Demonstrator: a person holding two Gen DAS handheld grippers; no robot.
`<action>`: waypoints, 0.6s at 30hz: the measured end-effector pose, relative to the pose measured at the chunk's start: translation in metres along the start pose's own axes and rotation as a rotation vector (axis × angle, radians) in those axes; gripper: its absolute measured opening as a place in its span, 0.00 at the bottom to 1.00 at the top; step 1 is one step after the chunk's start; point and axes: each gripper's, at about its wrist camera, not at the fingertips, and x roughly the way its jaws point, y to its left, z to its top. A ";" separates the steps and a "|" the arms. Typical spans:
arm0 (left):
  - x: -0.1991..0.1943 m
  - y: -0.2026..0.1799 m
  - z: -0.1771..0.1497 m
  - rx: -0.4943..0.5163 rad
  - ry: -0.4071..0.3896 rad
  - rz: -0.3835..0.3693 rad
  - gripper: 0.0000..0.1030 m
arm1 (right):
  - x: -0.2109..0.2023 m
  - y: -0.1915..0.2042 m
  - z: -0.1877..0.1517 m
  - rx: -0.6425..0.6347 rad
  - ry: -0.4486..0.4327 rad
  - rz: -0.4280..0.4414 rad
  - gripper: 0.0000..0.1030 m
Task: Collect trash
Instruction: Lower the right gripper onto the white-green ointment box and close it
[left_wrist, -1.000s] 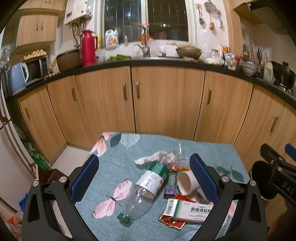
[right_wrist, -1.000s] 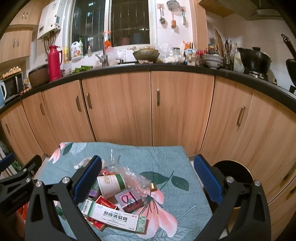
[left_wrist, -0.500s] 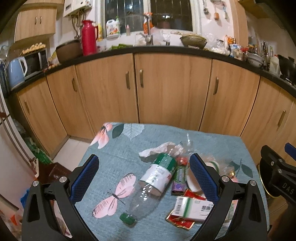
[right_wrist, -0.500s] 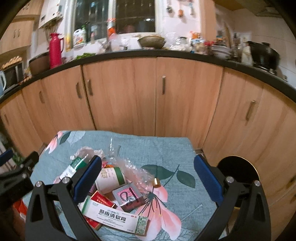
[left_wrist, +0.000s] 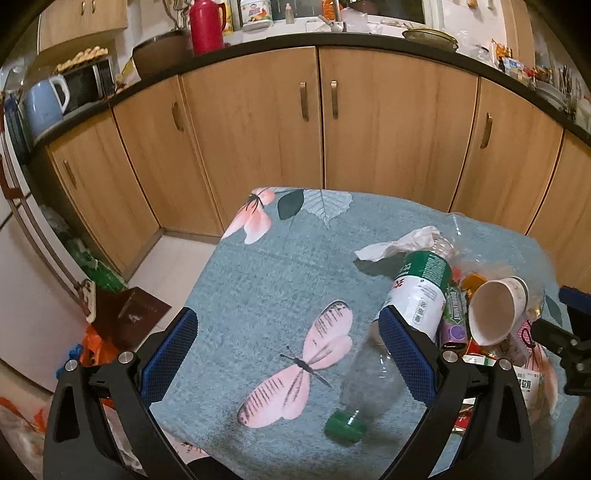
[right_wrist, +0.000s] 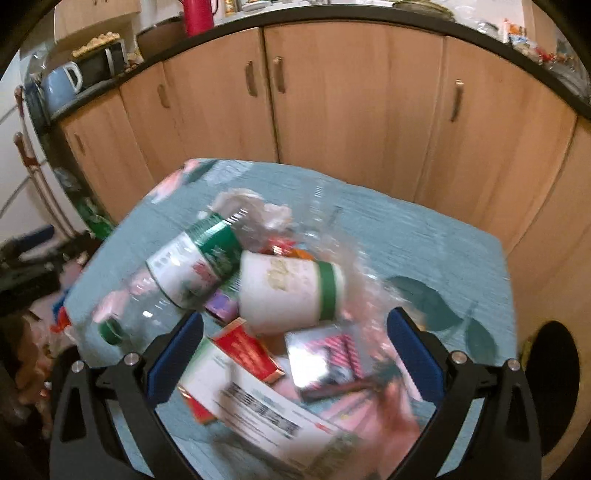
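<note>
A pile of trash lies on a small table with a teal flowered cloth (left_wrist: 266, 280). A clear plastic bottle (left_wrist: 413, 299) with a green cap and green-white label lies on its side; it also shows in the right wrist view (right_wrist: 184, 269). Beside it are a white paper cup (left_wrist: 495, 314) (right_wrist: 288, 291), a crumpled tissue (left_wrist: 402, 242), a white medicine box (right_wrist: 251, 402), a red packet (right_wrist: 247, 350) and clear plastic wrap (right_wrist: 332, 236). My left gripper (left_wrist: 291, 350) is open above the cloth, left of the bottle. My right gripper (right_wrist: 295, 350) is open just above the box and cup.
Wooden kitchen cabinets (left_wrist: 317, 122) stand behind the table. A black round bin (right_wrist: 554, 380) sits on the floor to the right. Bags and clutter (left_wrist: 92, 280) lie on the floor at the left. The right wrist view is motion-blurred.
Both grippers have moved down and forward toward the table. The left view has swung left, so the trash now sits at its right. The right gripper has closed in on the pile.
</note>
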 end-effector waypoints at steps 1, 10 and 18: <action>0.001 0.003 0.000 -0.007 0.001 -0.009 0.92 | -0.002 0.004 0.001 -0.001 -0.014 0.031 0.97; 0.012 0.022 -0.012 -0.038 0.039 -0.112 0.92 | 0.007 0.018 -0.021 -0.078 0.110 0.149 0.97; 0.010 0.024 -0.015 -0.030 0.029 -0.142 0.92 | 0.035 0.038 -0.049 -0.369 0.287 0.116 0.93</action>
